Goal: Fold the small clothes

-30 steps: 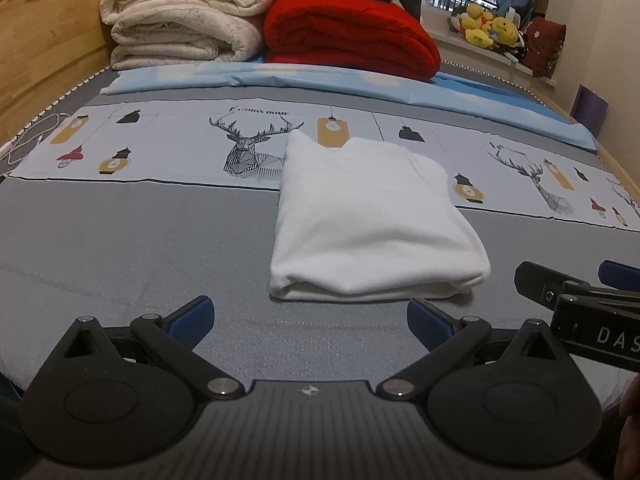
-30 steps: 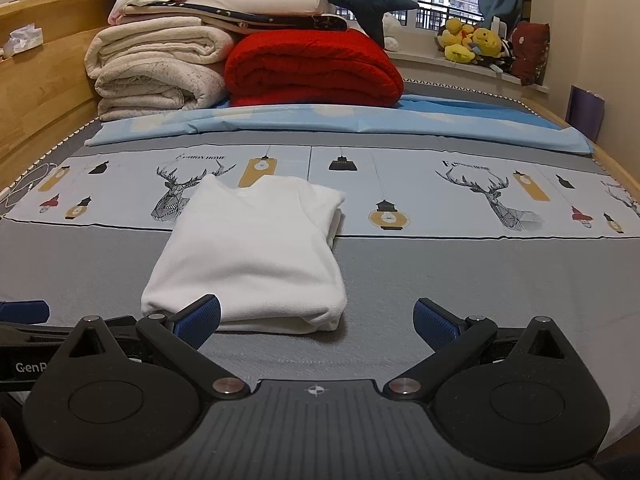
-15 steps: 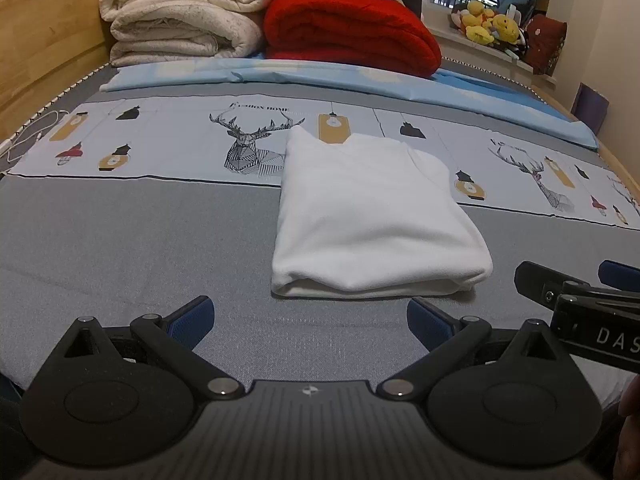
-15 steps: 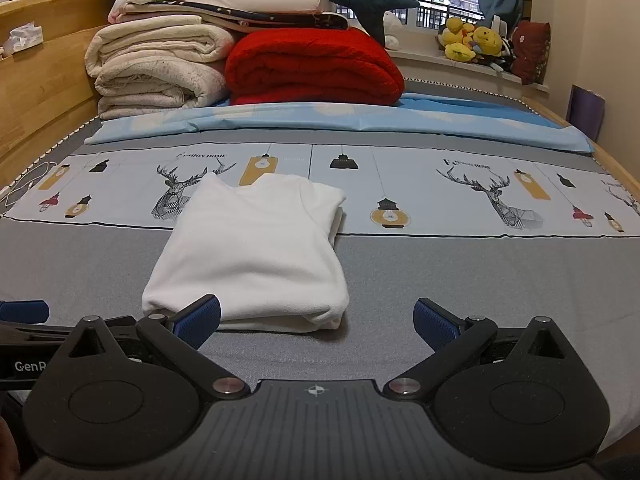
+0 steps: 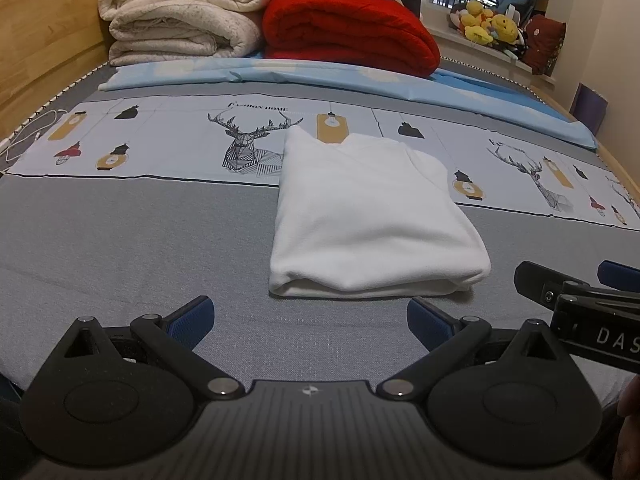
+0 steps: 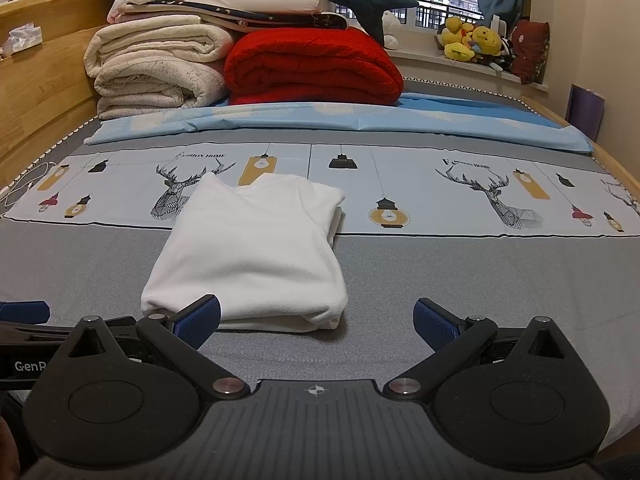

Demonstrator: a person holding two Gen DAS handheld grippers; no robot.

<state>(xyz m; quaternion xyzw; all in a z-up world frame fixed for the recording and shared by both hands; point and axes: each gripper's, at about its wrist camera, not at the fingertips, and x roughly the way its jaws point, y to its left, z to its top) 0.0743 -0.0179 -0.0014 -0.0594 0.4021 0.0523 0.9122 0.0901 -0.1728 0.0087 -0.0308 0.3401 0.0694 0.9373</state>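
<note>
A white garment (image 5: 372,216) lies folded into a neat rectangle on the grey bed sheet (image 5: 120,248); it also shows in the right wrist view (image 6: 256,252). My left gripper (image 5: 310,318) is open and empty, just short of the garment's near edge. My right gripper (image 6: 316,318) is open and empty, near the garment's near right corner. The right gripper's tips (image 5: 576,284) show at the right edge of the left wrist view. The left gripper's blue tip (image 6: 24,312) shows at the left edge of the right wrist view.
Folded cream blankets (image 5: 180,12) and a red quilt (image 5: 348,28) are stacked at the bed's far end on a blue sheet (image 5: 360,80). A wooden bed frame (image 5: 40,40) runs along the left. Plush toys (image 6: 472,40) sit on the windowsill.
Both grippers have stayed open and nearly still. The left wrist view has shifted slightly; the garment has not moved.
</note>
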